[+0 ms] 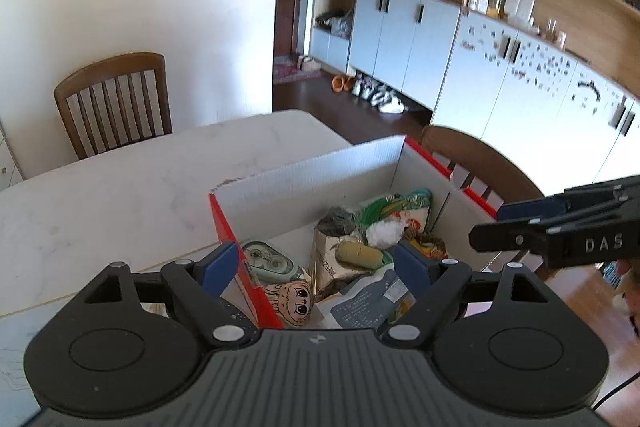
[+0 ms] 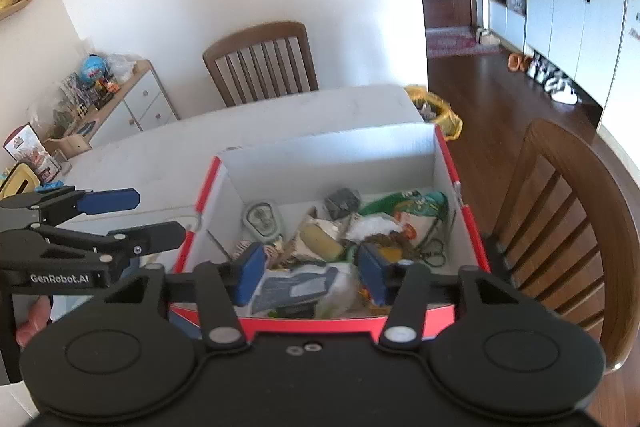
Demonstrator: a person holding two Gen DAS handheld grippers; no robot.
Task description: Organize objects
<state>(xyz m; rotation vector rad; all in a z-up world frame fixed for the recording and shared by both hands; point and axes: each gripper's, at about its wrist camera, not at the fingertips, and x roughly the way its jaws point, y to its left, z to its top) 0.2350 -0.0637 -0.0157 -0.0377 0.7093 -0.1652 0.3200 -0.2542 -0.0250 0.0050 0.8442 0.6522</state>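
A red and white cardboard box (image 1: 304,183) stands on the white table (image 1: 120,195); it also shows in the right wrist view (image 2: 328,155). It holds several things: a green case (image 1: 266,261), a doll's head (image 1: 294,301), a yellow piece (image 1: 358,254), a green bag (image 1: 394,205) and a grey-blue packet (image 2: 296,287). My left gripper (image 1: 314,267) is open and empty, straddling the box's left wall. My right gripper (image 2: 311,273) is open and empty above the box's near end. Each gripper also shows from the side in the other view: the right one (image 1: 504,227), the left one (image 2: 148,215).
A wooden chair (image 1: 114,99) stands at the table's far side. A second chair (image 2: 560,227) stands right of the box. A yellow bin (image 2: 436,115) sits on the wood floor past the table. A low cabinet (image 2: 120,103) with clutter stands at the left wall.
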